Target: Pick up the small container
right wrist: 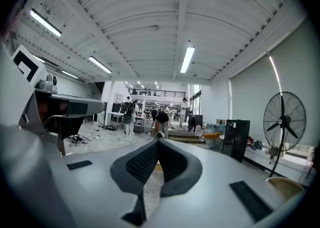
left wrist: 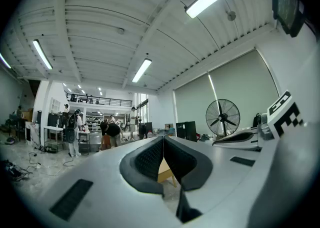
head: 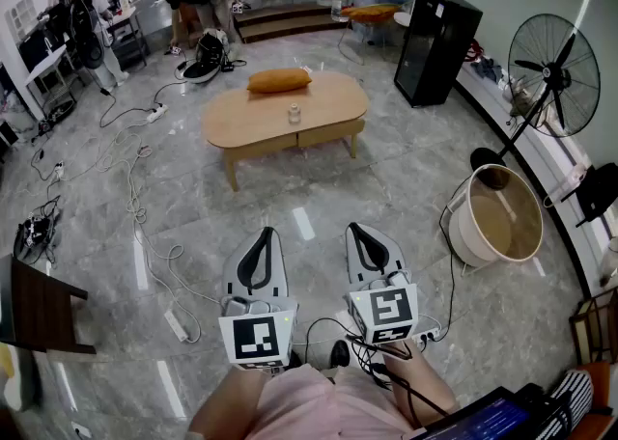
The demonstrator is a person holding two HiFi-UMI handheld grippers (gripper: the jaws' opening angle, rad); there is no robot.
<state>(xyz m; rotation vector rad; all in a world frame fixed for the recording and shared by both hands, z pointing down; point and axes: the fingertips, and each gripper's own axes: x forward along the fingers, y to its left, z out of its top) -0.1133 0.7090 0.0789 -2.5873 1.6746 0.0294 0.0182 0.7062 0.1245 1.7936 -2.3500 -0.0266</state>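
an oval wooden table [head: 241,122] carries an orange cushion [head: 279,80] and the small container [head: 294,114].

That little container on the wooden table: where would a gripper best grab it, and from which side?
Probably round its middle, coming in level from the near side. The small container stands upright and alone near the middle of the wooden table. The orange cushion lies behind it, so its front and sides are free. Its top is too small to judge.
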